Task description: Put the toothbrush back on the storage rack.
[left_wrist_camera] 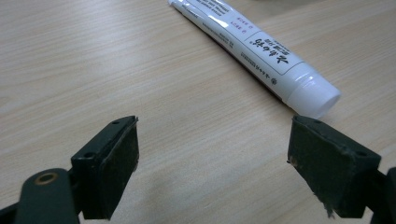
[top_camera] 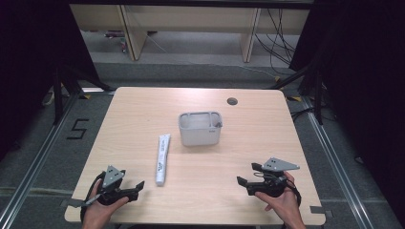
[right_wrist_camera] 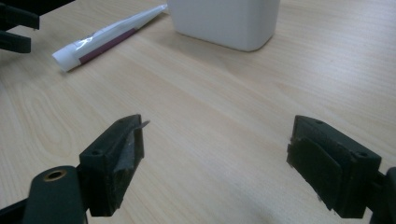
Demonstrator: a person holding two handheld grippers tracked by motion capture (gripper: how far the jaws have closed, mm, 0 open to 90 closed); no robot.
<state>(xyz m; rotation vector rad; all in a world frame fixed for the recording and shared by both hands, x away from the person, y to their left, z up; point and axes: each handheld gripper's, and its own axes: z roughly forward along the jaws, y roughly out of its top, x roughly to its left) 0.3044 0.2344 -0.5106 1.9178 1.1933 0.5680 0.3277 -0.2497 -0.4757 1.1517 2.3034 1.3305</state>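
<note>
A white tube [top_camera: 163,159] with printed text lies on the wooden table [top_camera: 143,109], cap end toward the front edge. Behind and to its right stands a grey rectangular container [top_camera: 200,128]. My left gripper [top_camera: 137,187] rests at the front left, open, its jaws wide apart with nothing between them; the tube's cap [left_wrist_camera: 314,95] lies just beyond its right jaw. My right gripper [top_camera: 246,174] sits at the front right, open and empty, pointing toward the tube [right_wrist_camera: 105,39] and the container [right_wrist_camera: 224,21].
A round cable hole [top_camera: 232,101] sits near the table's far edge. Black curtains flank both sides. Wooden furniture legs and loose cables lie on the floor beyond the table. A "5" is marked on the floor at the left.
</note>
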